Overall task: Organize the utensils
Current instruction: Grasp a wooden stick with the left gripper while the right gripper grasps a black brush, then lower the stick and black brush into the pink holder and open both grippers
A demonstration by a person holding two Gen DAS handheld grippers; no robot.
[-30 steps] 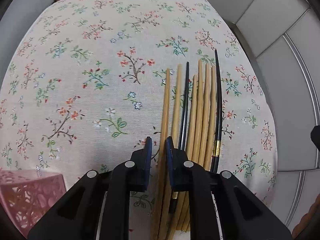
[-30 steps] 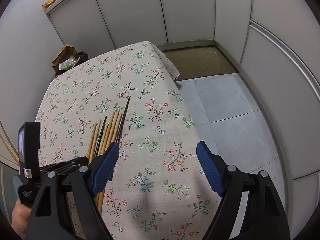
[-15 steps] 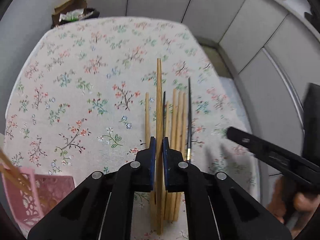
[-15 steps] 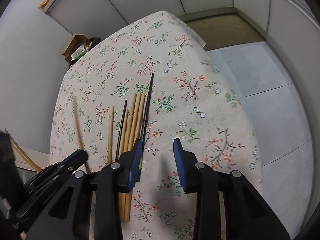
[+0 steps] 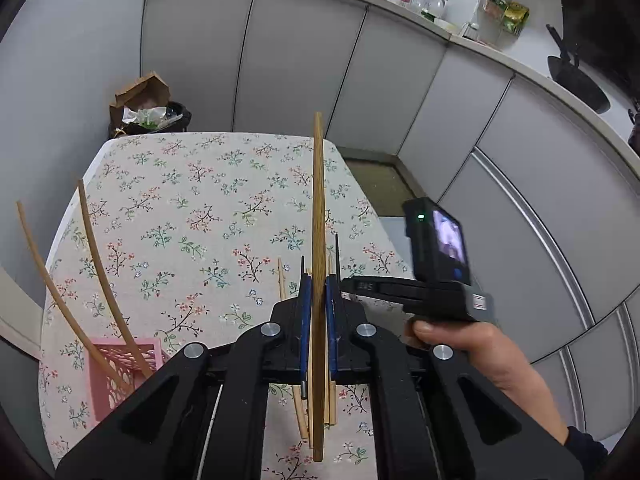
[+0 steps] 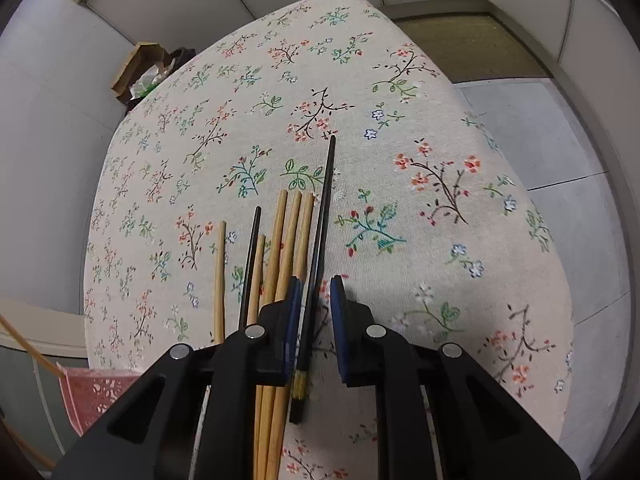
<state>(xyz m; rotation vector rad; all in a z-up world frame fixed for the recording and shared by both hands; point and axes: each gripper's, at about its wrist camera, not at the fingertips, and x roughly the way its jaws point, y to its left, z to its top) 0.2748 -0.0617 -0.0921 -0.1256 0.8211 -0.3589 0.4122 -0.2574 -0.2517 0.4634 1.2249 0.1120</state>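
My left gripper (image 5: 318,296) is shut on a brown wooden chopstick (image 5: 318,208) and holds it lifted above the table. Below it lie several wooden and black chopsticks (image 5: 308,400). A pink basket (image 5: 116,376) at the lower left holds two wooden chopsticks (image 5: 96,264) leaning out. In the right wrist view my right gripper (image 6: 313,292) is low over the pile, its jaws a little apart around a black chopstick with a gold band (image 6: 320,236), which lies on the cloth. Wooden chopsticks (image 6: 288,240) lie to its left. The basket corner (image 6: 92,392) shows at lower left.
The table carries a floral cloth (image 5: 192,216). A bin with cardboard (image 5: 148,108) stands behind its far edge. Grey cabinet panels (image 5: 360,92) surround the table. The right hand and its gripper body (image 5: 436,280) are to the right of my left gripper.
My left gripper closed on a wooden chopstick and lifted it off the pile. My right gripper came down over the pile and narrowed its jaws around the black chopstick.
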